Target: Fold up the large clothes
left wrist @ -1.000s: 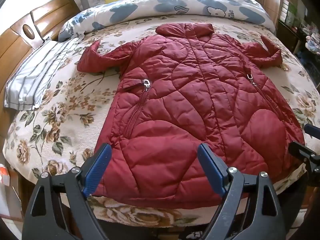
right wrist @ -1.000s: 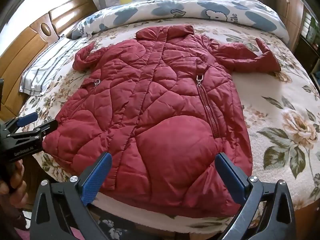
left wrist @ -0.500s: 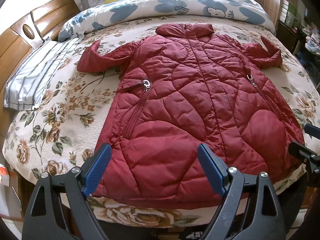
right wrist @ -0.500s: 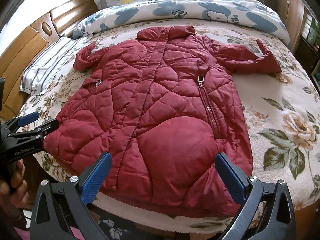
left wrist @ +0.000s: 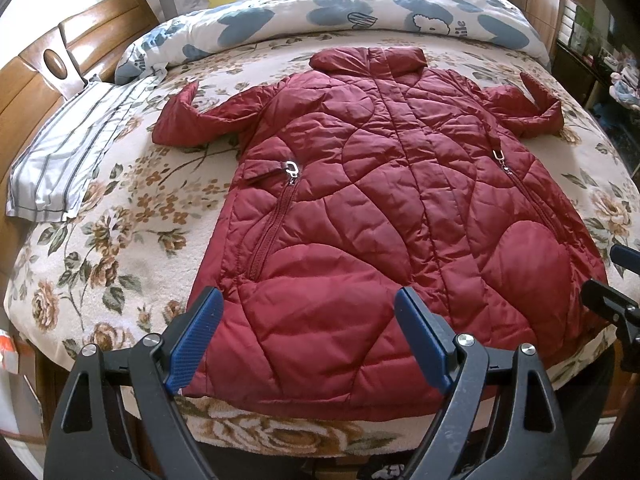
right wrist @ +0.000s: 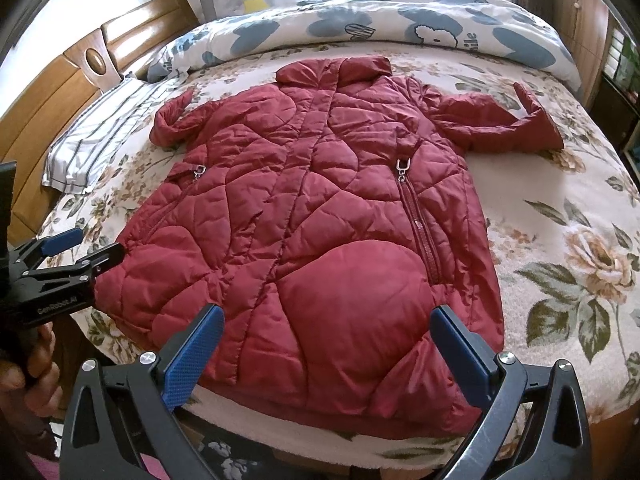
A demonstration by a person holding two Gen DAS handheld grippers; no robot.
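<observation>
A large dark red quilted coat (left wrist: 380, 208) lies flat, front up, on the bed, collar at the far end, hem at the near edge; it also shows in the right wrist view (right wrist: 320, 216). Both sleeves are spread out with cuffs bent up. My left gripper (left wrist: 310, 340) is open and empty, hovering over the hem's left part. My right gripper (right wrist: 326, 354) is open and empty over the hem's right part. Each gripper shows at the edge of the other's view: the right one (left wrist: 616, 300), the left one (right wrist: 76, 256).
The bed has a floral cover (left wrist: 120, 216). A striped folded cloth (left wrist: 68, 160) lies at the left by the wooden headboard (left wrist: 36, 80). A white-and-blue duvet (left wrist: 360, 12) is bunched along the far side. A cabinet (left wrist: 580, 20) stands at the right.
Both grippers have crept slightly forward over the hem. The coat has not moved.
</observation>
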